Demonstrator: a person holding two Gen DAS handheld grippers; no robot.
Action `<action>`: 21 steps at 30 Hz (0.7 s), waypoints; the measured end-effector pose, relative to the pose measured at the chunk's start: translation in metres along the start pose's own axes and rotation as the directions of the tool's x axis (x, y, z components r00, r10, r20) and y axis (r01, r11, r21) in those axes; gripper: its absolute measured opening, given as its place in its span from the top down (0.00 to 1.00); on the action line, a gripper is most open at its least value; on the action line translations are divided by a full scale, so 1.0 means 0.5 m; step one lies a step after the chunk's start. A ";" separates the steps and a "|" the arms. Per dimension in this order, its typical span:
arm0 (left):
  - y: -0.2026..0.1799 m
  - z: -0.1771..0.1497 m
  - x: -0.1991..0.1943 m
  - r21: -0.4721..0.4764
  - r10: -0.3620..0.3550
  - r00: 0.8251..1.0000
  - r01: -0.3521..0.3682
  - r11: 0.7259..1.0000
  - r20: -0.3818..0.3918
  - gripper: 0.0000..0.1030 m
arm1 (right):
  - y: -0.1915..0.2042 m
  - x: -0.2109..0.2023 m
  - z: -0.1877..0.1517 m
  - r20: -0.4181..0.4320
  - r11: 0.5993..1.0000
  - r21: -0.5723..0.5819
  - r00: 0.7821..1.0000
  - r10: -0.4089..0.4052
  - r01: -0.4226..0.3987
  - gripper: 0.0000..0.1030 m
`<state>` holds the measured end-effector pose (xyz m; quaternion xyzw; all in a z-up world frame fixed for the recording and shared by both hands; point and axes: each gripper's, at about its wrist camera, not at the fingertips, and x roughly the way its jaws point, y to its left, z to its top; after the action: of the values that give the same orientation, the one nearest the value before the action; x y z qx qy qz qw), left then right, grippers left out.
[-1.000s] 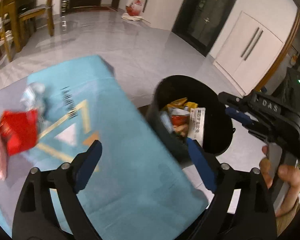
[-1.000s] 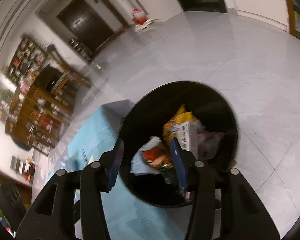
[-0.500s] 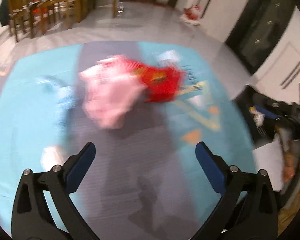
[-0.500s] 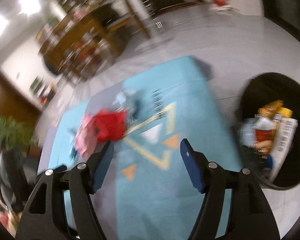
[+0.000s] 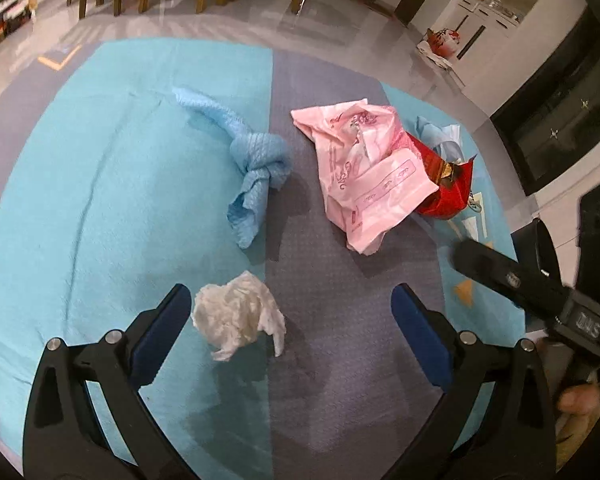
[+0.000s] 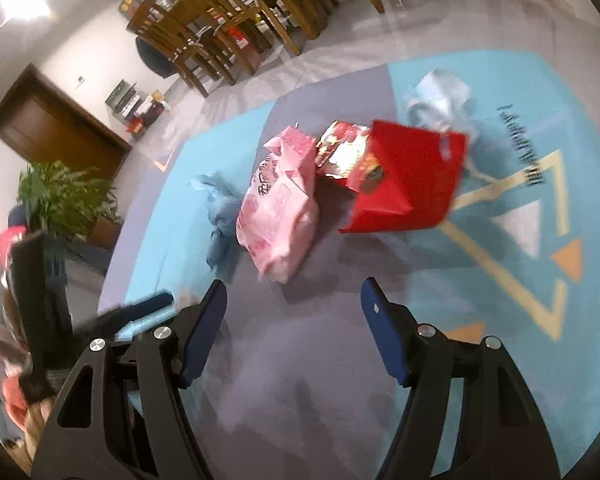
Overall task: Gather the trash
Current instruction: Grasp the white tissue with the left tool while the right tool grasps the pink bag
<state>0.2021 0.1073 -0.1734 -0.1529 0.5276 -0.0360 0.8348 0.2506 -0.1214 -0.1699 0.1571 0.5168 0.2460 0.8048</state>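
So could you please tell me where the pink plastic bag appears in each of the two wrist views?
Left wrist view: the pink plastic bag lies right of centre in the upper half, on the grey strip of the mat.
Right wrist view: the pink plastic bag sits just left of centre.
Shared landmark: the red package touches the bag on its right in both views.
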 end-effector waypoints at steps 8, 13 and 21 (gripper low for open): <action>0.022 -0.005 0.007 -0.015 0.060 0.998 -0.060 0.998 -0.010 0.03 | 0.020 0.076 0.031 0.016 0.999 0.053 1.000 0.010 -0.011 0.33; 0.022 -0.010 0.015 -0.021 0.092 0.996 -0.093 0.995 -0.008 0.19 | 0.019 0.090 0.038 0.033 0.997 0.077 0.999 0.012 -0.014 0.34; 0.022 -0.014 0.018 -0.004 0.132 0.991 -0.132 0.991 -0.006 0.64 | 0.028 0.113 0.050 0.017 0.998 0.038 0.999 -0.050 0.050 0.79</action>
<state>0.1986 0.1144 -0.1876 -0.1193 0.5392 0.0199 0.8334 0.2898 -0.0780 -0.1952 0.1614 0.5179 0.2147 0.8122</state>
